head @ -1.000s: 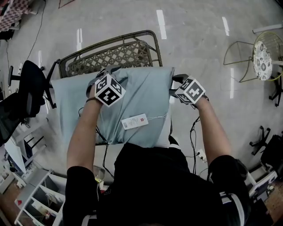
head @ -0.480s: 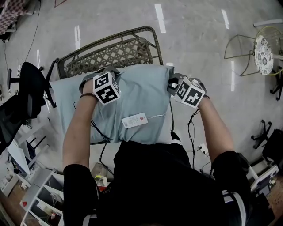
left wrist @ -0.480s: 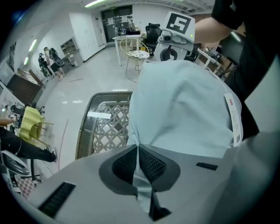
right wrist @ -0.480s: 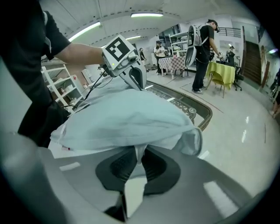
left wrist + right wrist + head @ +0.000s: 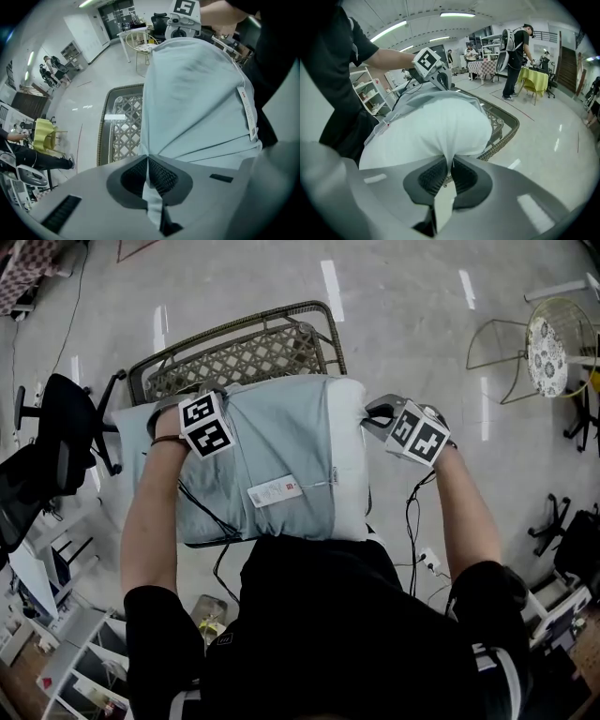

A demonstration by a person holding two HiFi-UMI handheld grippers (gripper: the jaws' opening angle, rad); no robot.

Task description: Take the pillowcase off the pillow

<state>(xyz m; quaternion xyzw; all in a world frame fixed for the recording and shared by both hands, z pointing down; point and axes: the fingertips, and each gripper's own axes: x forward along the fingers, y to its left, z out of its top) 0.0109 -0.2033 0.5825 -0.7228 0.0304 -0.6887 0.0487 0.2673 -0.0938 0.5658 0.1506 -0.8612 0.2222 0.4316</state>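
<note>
Oppositely, left gripper (image 5: 147, 160) grips pillowcase (image 5: 197, 93) edge, right gripper (image 5: 451, 165) pillow (image 5: 431, 131) edge.

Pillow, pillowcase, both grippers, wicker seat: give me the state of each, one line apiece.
pillowcase: on the pillow, covering all but one end.
pillow: white end bare on the person's right, rest inside the pillowcase.
left gripper: shut on the pillowcase.
right gripper: shut on the pillow's white end.
wicker seat: upright on the floor, partly hidden under the pillow.
</note>
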